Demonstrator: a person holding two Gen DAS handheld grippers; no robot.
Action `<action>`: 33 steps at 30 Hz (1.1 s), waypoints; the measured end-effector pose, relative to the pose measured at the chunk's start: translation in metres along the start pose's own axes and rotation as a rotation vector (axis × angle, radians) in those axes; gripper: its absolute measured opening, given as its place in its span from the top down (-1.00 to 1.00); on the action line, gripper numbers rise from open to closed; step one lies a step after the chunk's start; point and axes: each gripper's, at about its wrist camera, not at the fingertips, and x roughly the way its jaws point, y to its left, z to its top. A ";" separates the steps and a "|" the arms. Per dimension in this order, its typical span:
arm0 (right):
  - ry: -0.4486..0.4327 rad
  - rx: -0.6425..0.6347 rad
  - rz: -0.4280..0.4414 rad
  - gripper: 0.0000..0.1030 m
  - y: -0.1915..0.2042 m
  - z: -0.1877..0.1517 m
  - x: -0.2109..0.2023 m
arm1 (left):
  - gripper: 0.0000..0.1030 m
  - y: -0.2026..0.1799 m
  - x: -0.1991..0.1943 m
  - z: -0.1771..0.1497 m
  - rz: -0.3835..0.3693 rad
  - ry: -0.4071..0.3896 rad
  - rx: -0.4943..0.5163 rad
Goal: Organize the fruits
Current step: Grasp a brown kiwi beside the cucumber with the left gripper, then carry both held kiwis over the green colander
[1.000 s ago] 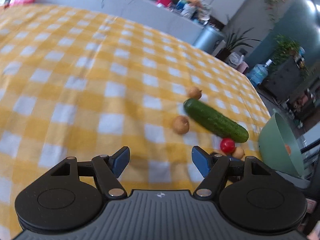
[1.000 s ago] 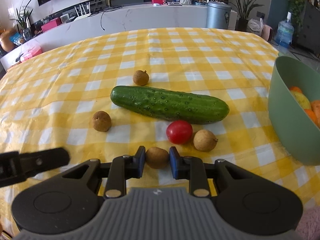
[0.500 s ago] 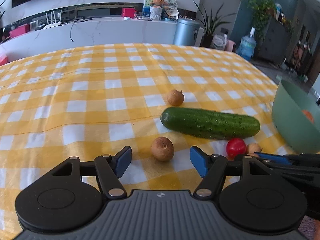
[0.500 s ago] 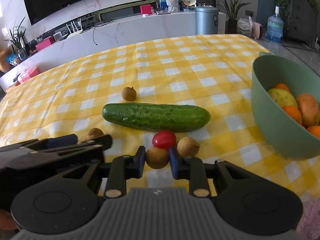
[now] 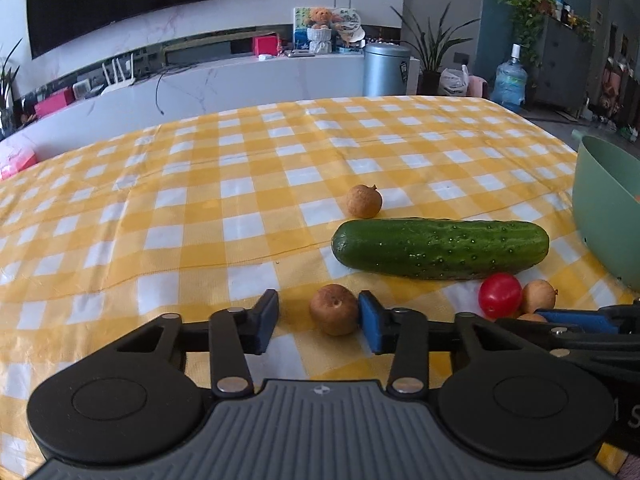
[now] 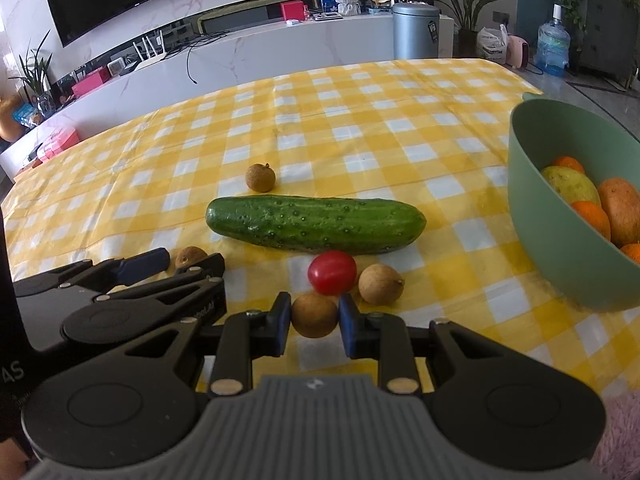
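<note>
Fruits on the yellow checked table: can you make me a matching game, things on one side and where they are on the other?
Things:
1. long green cucumber
2. small red tomato
3. orange fruits
4. round brown longan

Places:
A. inside the green bowl
B. between the right gripper pads
C. lying mid-table
D. just in front of the cucumber

Pairs: 1-C, 2-D, 3-A, 4-B

Both wrist views read bright and evenly lit; I see daylight, apparently from the right side of the room. Shadows are soft: a faint dark band under the cucumber [image 5: 440,249] and short ones beside the small round fruits. Specular dots glint on the cucumber skin. The tablecloth [image 6: 360,120] whites are near clipping but hold detail. Strong fisheye bend: the counter [image 5: 240,84] and table edge curve, corners vignette to black. Foreground sharp; no motion blur. Far background slightly soft.
</note>
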 end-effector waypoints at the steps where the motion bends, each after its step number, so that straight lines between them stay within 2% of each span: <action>1: 0.001 0.002 0.001 0.58 0.000 0.000 0.000 | 0.41 -0.001 -0.001 -0.001 0.009 -0.010 0.016; 12: -0.015 -0.017 -0.018 0.58 0.002 -0.001 -0.005 | 0.44 0.004 -0.013 -0.001 0.047 -0.057 -0.006; 17: -0.020 -0.012 -0.003 0.58 0.004 0.000 -0.007 | 0.44 0.009 -0.032 -0.001 0.045 -0.081 -0.031; 28: -0.102 -0.004 0.041 0.58 -0.005 0.006 -0.035 | 0.44 -0.004 -0.083 0.017 0.078 -0.181 -0.043; 31: -0.122 0.022 0.071 0.58 -0.013 0.008 -0.045 | 0.44 -0.006 -0.092 0.021 0.068 -0.191 -0.063; 33: -0.139 0.036 0.079 0.58 -0.017 0.010 -0.052 | 0.43 -0.005 -0.100 0.022 0.033 -0.212 -0.099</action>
